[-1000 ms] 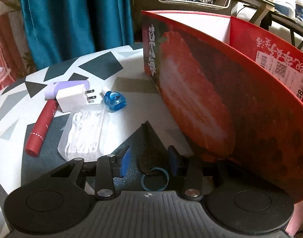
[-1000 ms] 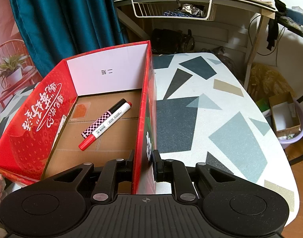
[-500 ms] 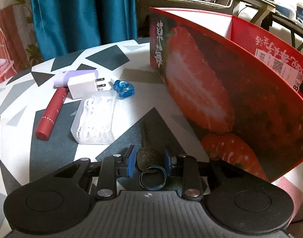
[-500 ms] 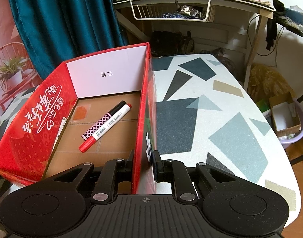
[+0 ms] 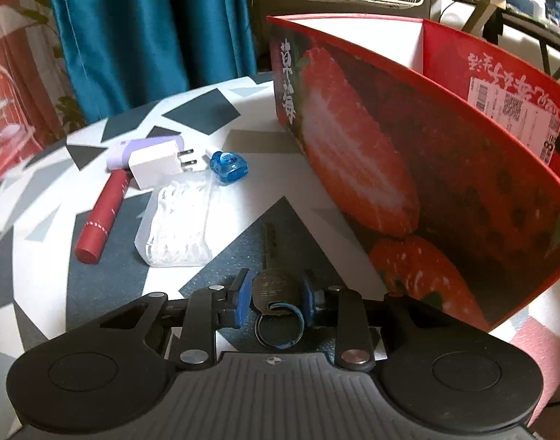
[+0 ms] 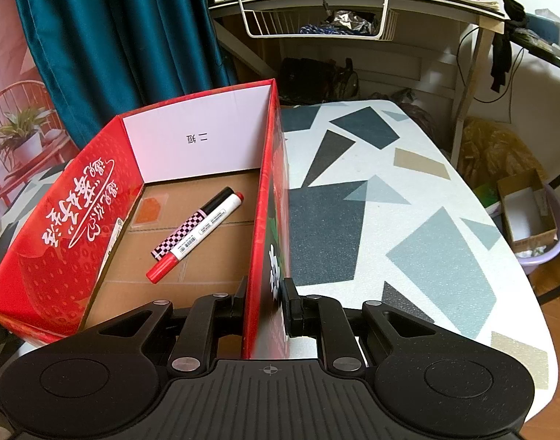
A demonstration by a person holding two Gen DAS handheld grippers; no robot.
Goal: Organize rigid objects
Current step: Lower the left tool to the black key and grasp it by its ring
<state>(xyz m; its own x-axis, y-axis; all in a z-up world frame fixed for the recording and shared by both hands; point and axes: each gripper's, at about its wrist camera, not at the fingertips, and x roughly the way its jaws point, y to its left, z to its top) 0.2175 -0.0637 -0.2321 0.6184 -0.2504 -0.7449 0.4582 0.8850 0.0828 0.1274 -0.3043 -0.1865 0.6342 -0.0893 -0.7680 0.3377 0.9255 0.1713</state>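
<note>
A dark key (image 5: 269, 286) with a blue ring (image 5: 279, 330) lies on the patterned table (image 5: 41, 256), blade pointing away from me. My left gripper (image 5: 274, 291) is closing its jaws on the key's head, and the blue pads (image 5: 243, 289) touch its sides. The red strawberry box (image 5: 390, 168) stands just to the right. My right gripper (image 6: 265, 300) is shut on the box's right wall (image 6: 267, 220). Inside the box (image 6: 78, 212) lie a red-and-white marker (image 6: 195, 238) and a checkered pen (image 6: 192, 220).
Left of the key on the table sit a clear bag of white pieces (image 5: 179, 220), a red tube (image 5: 96, 220), a white plug charger (image 5: 155, 167), a purple case (image 5: 144, 146) and a small blue bottle (image 5: 228, 167). A teal curtain (image 5: 151, 29) hangs behind.
The left jaws have narrowed from well apart to touching the key's head. The right gripper and the box wall it holds have stayed put.
</note>
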